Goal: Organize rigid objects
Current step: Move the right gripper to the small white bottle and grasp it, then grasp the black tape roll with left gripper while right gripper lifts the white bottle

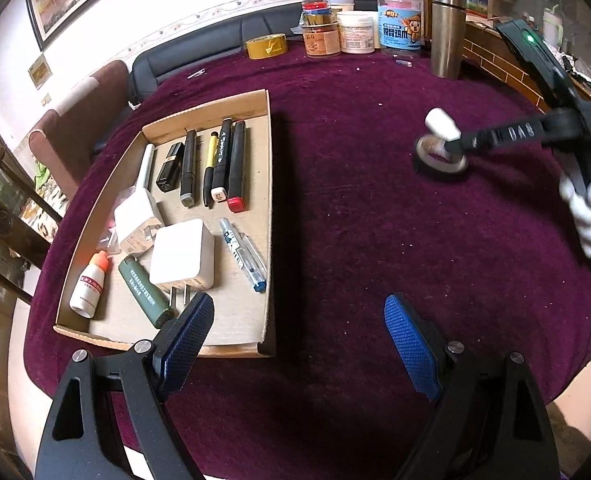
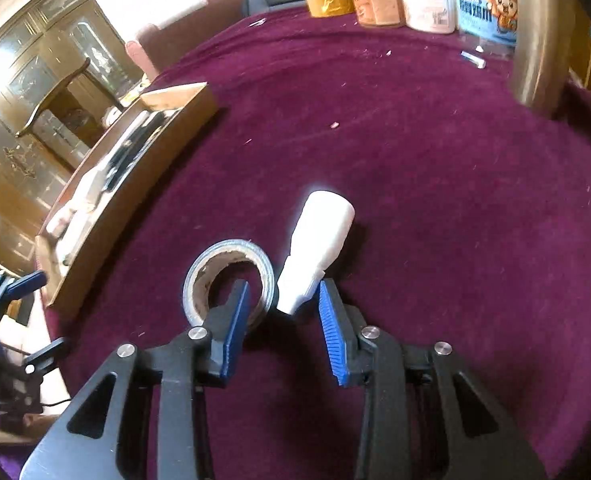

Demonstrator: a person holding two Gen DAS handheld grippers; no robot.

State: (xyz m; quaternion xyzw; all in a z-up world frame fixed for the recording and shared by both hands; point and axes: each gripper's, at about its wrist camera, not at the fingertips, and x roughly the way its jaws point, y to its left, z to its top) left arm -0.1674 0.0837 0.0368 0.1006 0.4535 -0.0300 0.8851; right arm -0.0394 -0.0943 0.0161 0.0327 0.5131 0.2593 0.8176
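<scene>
On the cloth, white bottle [image 2: 319, 248] tilted, cap away

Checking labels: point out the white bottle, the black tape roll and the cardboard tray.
white bottle [image 2: 321, 236]: right wrist view, middle of body.
black tape roll [image 2: 199, 272]: right wrist view, left rim.
cardboard tray [image 1: 266, 152]: left wrist view, right wall.

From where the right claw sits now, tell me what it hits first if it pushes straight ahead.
Most likely the white bottle: its narrow end already sits between the right claw fingers, against the right-hand pad. The tape roll lies just left, under the left finger. Depth is uncertain.
</scene>
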